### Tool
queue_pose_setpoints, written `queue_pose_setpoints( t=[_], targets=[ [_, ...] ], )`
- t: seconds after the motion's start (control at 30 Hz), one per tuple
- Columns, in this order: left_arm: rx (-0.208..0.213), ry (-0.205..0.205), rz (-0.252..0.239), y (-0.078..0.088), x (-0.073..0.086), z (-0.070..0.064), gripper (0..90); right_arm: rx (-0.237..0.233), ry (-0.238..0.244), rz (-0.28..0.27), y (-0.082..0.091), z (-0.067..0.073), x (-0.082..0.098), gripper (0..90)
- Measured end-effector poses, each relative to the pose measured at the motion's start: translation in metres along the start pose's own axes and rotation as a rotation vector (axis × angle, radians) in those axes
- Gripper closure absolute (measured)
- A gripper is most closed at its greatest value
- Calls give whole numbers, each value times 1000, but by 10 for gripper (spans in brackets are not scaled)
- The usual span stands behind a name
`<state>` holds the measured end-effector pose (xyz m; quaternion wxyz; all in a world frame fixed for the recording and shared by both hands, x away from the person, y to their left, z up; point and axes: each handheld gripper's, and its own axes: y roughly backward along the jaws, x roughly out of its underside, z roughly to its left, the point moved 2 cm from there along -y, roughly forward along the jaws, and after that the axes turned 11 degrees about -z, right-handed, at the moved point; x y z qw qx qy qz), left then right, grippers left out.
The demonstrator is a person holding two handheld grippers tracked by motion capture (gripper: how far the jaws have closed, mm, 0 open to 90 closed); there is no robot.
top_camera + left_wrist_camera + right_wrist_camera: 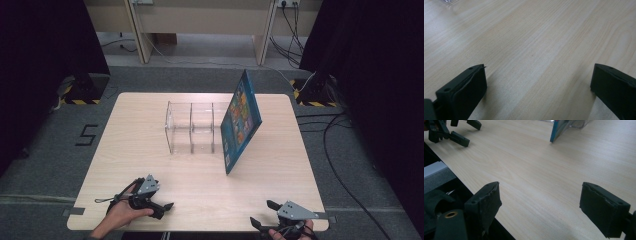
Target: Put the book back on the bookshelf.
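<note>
Holding our left gripper (pixel 161 206) and right gripper (pixel 263 213) spread wide and empty, we face the leaning book (pixel 241 120) ahead, well apart.

Right tongs (pixel 540 206) gape over the table (pixel 536 170), blue book (pixel 559 130) far ahead.

Blue book (pixel 241 120) with a multicoloured cover, clear rack (pixel 190 127), pale wood-grain table (pixel 150 165).

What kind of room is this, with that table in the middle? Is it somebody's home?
Probably not a home: it looks like a lab or recording studio. Black curtains flank a lone wooden table, cables trail over grey carpet, and hazard-striped stand bases sit at the back corners.
</note>
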<state>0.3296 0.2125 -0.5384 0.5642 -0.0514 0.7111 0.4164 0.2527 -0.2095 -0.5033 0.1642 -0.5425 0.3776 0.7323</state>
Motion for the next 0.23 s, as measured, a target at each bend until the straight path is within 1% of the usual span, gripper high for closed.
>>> queue_pose_setpoints(
  t=[0.23],
  targets=[
    [1,0,-1,0,0,0,0,-2,3,7,0,0,0,176]
  ],
)
